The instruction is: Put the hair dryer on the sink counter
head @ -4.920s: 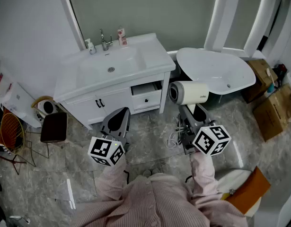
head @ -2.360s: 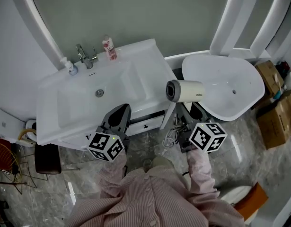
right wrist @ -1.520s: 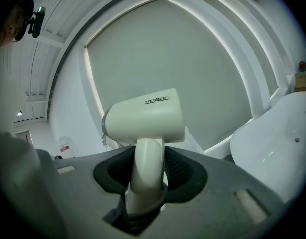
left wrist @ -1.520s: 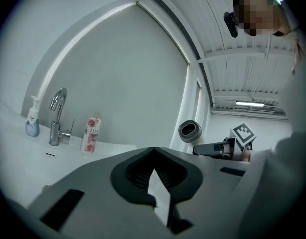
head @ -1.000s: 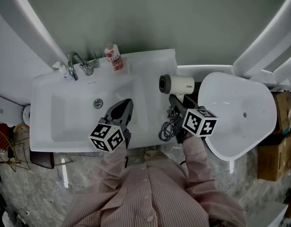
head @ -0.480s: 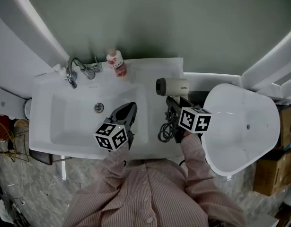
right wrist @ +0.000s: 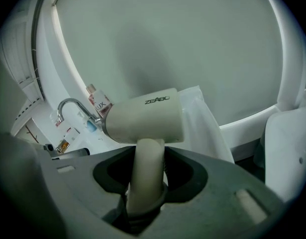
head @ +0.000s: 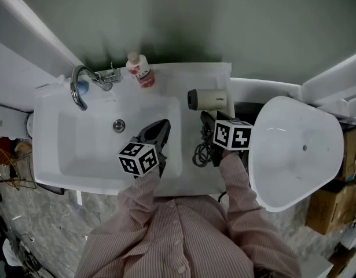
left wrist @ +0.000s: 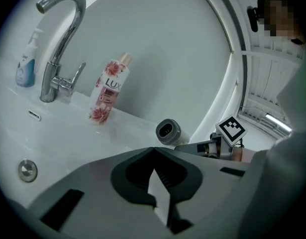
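Head view: hair dryer [head: 209, 99] has come lower over sink counter [head: 183, 77].

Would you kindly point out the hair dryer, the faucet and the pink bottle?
hair dryer [right wrist: 143, 119], right gripper view, on its barrel.
faucet [left wrist: 51, 86], left gripper view, on its body.
pink bottle [left wrist: 107, 91], left gripper view, on its label.

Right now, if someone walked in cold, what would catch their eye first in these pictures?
The cream hair dryer, gripped by its handle in the right gripper, above the right end of the white sink counter. Next, the pink bottle beside the chrome faucet at the counter's back edge, and the big white bathtub off to the right.
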Action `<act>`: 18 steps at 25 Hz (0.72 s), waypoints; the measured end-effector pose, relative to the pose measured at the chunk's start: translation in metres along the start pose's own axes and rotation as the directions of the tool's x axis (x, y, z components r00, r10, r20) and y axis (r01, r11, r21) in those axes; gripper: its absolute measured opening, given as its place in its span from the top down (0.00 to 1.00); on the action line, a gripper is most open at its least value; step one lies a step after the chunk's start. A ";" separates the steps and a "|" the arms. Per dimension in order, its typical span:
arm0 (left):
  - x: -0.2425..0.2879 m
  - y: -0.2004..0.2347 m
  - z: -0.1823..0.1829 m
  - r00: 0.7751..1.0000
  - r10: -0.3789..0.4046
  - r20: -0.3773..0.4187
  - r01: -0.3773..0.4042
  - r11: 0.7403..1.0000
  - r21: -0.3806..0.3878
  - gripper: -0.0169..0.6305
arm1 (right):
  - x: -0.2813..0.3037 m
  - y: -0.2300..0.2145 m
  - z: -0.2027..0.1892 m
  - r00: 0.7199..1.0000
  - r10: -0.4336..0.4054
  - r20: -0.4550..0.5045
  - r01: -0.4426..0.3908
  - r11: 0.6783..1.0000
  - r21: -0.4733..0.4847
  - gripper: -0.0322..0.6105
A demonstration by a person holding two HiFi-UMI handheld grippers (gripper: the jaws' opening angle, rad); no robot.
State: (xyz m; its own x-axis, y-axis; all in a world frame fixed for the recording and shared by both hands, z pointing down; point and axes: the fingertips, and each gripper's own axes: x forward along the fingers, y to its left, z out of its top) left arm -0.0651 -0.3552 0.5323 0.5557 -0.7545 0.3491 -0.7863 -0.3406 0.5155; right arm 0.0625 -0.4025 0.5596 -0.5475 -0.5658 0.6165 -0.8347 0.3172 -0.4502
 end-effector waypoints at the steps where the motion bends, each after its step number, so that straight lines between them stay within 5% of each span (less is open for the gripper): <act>1: 0.003 0.002 -0.004 1.000 0.000 -0.012 0.000 1.000 -0.009 0.97 | 0.004 -0.003 -0.003 1.000 -0.007 -0.016 0.007 1.000 0.001 0.70; 18: 0.031 0.022 -0.032 0.994 0.003 -0.111 -0.010 0.998 -0.066 0.97 | 0.038 -0.031 -0.030 0.968 -0.145 -0.206 0.136 0.989 -0.055 0.70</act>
State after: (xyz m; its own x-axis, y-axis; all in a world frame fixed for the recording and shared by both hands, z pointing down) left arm -0.0565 -0.3686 0.5798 0.5798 -0.6887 0.4352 -0.7726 -0.2952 0.5621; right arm 0.0658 -0.4104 0.6163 -0.4213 -0.4365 0.7950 -0.9035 0.2783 -0.3260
